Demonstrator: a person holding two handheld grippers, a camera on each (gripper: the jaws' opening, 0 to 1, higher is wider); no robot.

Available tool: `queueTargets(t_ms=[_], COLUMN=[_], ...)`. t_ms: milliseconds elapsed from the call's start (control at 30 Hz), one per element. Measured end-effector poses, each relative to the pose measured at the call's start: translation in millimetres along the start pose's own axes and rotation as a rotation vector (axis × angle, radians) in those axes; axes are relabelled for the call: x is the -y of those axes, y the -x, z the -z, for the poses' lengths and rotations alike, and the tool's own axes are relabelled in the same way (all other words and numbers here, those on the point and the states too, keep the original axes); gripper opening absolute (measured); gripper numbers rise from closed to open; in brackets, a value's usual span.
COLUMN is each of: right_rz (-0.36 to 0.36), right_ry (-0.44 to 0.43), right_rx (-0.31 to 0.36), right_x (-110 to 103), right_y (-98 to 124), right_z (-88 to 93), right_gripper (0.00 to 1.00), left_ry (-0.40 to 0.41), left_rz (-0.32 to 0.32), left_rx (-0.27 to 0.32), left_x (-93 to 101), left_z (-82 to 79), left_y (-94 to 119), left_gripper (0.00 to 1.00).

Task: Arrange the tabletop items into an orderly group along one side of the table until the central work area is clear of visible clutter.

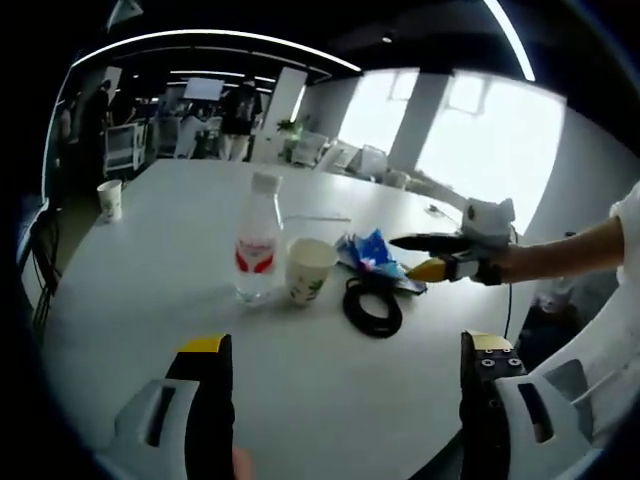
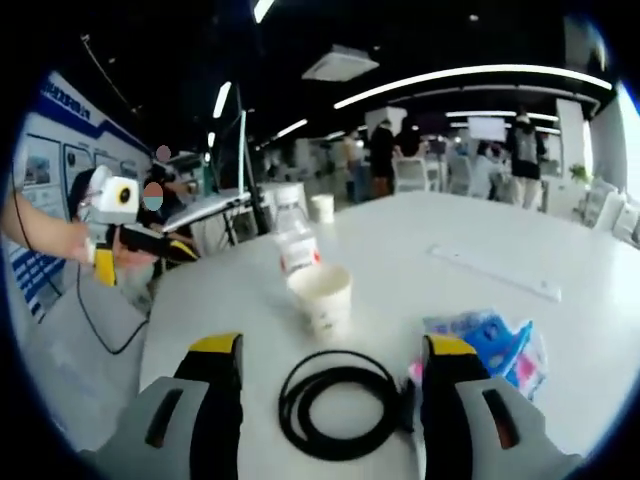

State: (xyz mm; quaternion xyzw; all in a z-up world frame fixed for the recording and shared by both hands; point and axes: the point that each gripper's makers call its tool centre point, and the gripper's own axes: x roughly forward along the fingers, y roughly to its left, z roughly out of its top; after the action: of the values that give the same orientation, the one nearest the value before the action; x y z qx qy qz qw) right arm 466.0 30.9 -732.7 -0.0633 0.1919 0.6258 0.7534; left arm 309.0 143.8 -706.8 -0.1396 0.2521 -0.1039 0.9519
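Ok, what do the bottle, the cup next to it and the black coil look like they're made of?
Bottle: clear glossy plastic, see-through body. Cup: looks like matte white paper with a printed pattern. Coil: black cable, probably rubber or plastic sheathed, faintly shiny.

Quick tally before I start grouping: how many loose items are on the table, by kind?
Paper cups: 2, one beside the bottle, one far off near the table edge
Water bottle: 1
Coiled black cable: 1
Blue packet: 1
Flat clear strip: 1
Total: 6
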Motion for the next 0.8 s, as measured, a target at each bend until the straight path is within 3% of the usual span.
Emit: queueTargets(t_ms=[367,800], right_rz=[0.019,0.057], right_ry=[-0.031,-0.058], right_rx=[-0.006,-0.010], right_x=[-3.6,-4.3], right_y=[21.2,63.4], right_z=[10.7,26.4], right_gripper=[0.76,0.78], left_ry=[-0.005,-0.029], left_rz=[-0.003,0.004], left_rx=[-0.019,-0.043], left_x=[3.9,17.8], left_z=[2.6,10.0], left_y=[-1.0,-5.5], left_gripper=[0.91,0.89])
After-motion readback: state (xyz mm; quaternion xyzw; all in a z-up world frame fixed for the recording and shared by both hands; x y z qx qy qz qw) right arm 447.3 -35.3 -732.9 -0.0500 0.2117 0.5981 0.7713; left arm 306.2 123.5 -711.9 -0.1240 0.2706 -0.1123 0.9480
